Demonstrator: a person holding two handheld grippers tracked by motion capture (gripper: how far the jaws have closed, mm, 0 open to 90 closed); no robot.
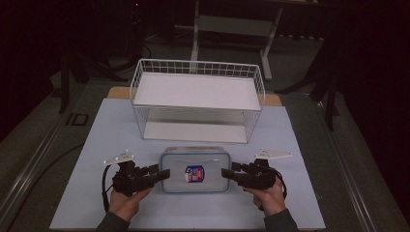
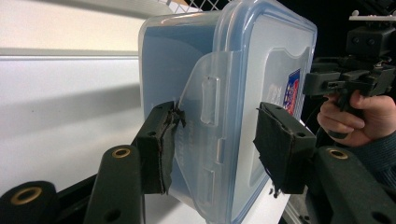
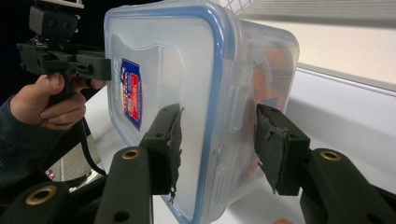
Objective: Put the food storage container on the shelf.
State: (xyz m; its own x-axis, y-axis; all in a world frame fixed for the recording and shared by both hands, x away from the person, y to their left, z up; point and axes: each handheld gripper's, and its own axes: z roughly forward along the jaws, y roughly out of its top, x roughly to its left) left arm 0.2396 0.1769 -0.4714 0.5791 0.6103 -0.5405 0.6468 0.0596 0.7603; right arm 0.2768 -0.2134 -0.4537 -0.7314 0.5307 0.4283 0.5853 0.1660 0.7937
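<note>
The pale surface [image 1: 96, 159] spreads out under everything, and beyond both grippers, at its far side, stands a white wire basket rack [image 1: 197, 99] with two shelves. Between the two grippers, directly in front of each, lies a clear plastic container [image 1: 195, 170] with a blue-rimmed lid and a red and blue label [image 1: 194, 174] on top, flat on the surface just short of the rack. The left gripper [image 1: 162, 175] has its jaws spread to either side of the container's left end, straddling the side clasp [image 2: 205, 140]; one pad looks to be touching the wall, though I can't be sure. The right gripper [image 1: 226, 174] is likewise parted around the right end, its jaws apart from the lid and base. A hand [image 1: 126, 203] holds each gripper.
</note>
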